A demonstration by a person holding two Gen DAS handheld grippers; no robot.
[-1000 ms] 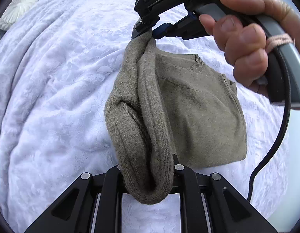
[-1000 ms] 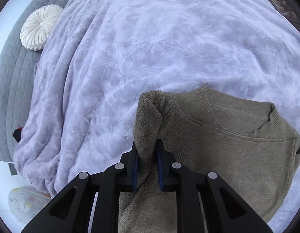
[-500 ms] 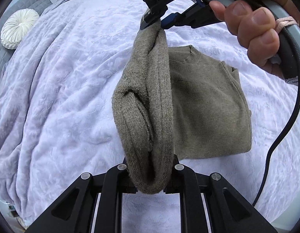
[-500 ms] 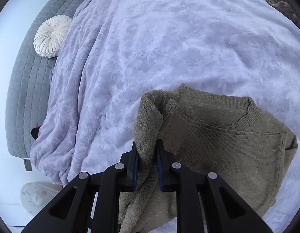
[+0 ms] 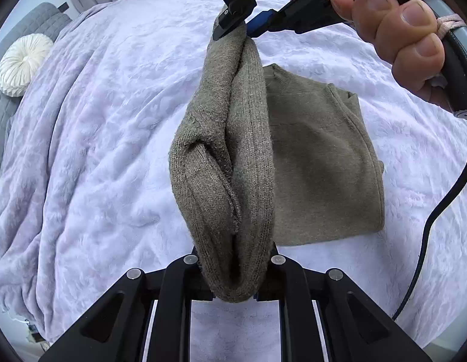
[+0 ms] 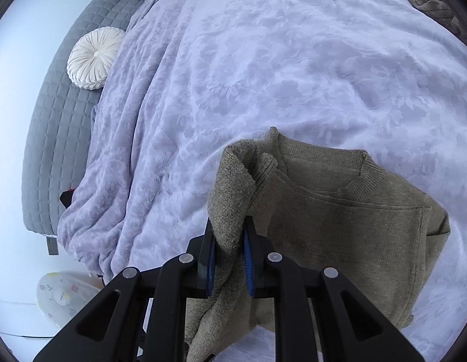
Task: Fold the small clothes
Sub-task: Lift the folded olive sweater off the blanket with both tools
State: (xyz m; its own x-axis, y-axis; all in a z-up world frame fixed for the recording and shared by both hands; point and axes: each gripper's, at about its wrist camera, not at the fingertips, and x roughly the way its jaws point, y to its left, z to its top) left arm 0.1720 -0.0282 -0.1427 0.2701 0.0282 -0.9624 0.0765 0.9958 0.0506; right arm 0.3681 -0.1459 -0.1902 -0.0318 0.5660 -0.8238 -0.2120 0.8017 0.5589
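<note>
An olive knit sweater (image 5: 321, 163) lies partly on the lavender blanket (image 5: 97, 126), neckline away from me. Its left edge is lifted off the bed as a thick rolled band (image 5: 233, 150) stretched between both grippers. My left gripper (image 5: 235, 261) is shut on the near end of this band, and the cloth hides its fingertips. My right gripper (image 5: 236, 27), held by a hand (image 5: 402, 30), is shut on the far end. In the right wrist view the right gripper (image 6: 228, 241) pinches the fold beside the sweater's shoulder, and the body (image 6: 339, 229) spreads to the right.
A round white cushion (image 6: 93, 58) rests on a grey quilted bed part (image 6: 52, 138) at the left. A black cable (image 5: 438, 211) hangs at the right. A floral object (image 6: 61, 295) is on the floor at the lower left. Brown quilting (image 6: 429, 3) shows at the far right.
Both grippers have risen a little and travelled across the bed, still holding the sweater's edge. More of the sweater's body, neckline and the cushion side of the bed shows now.
</note>
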